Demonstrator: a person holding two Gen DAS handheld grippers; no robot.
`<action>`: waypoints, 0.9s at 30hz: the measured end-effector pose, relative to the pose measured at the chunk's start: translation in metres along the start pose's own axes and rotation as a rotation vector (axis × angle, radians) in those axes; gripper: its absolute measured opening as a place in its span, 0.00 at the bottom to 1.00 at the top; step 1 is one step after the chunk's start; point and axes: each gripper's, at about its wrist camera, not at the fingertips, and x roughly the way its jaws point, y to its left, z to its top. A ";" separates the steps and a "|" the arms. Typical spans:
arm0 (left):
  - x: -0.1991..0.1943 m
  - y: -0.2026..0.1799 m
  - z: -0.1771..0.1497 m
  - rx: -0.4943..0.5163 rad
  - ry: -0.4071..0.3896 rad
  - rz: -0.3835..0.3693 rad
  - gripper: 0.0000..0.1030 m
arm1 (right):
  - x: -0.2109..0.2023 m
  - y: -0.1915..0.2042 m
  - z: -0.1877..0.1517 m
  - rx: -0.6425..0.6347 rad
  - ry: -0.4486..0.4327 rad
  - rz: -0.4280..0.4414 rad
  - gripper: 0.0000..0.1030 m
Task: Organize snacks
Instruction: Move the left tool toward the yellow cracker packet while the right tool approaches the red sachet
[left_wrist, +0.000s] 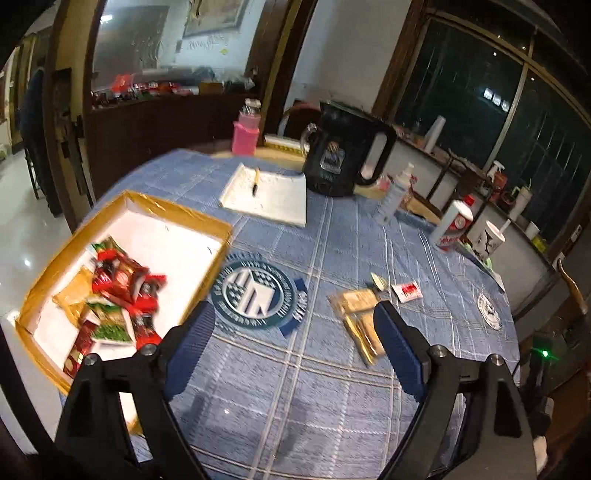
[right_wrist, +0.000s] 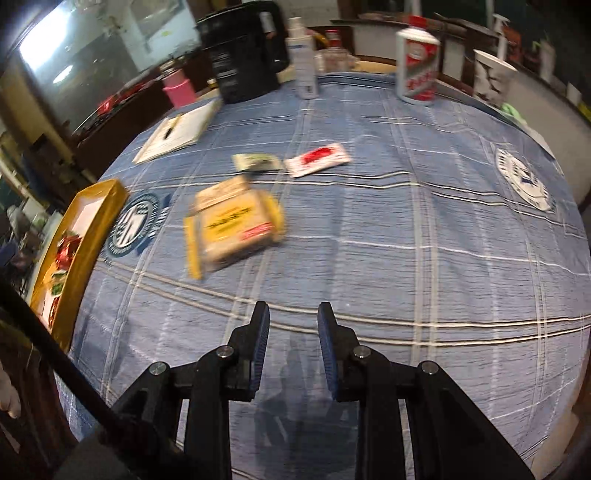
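A gold-rimmed white box at the table's left holds several red, green and yellow snack packets; it also shows in the right wrist view. A yellow cracker pack lies on the blue cloth. Beyond it lie a small pale packet and a red-and-white sachet. My left gripper is open wide and empty above the cloth, its right finger beside the cracker pack. My right gripper is open and empty, nearer the front than the snacks.
At the table's far side stand a black kettle, a notepad with a pen, a pink bottle, a white spray bottle, a red-and-white bottle and a paper cup. A chair back stands at the right.
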 end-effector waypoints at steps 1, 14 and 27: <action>0.002 0.000 -0.002 -0.012 0.023 -0.017 0.85 | 0.000 -0.004 0.003 0.005 0.003 0.005 0.25; 0.002 0.016 -0.034 -0.055 0.155 -0.064 0.85 | 0.058 0.019 0.069 -0.006 0.031 0.024 0.26; 0.014 0.048 -0.037 -0.130 0.196 -0.049 0.85 | 0.092 0.090 0.057 -0.254 0.156 0.130 0.25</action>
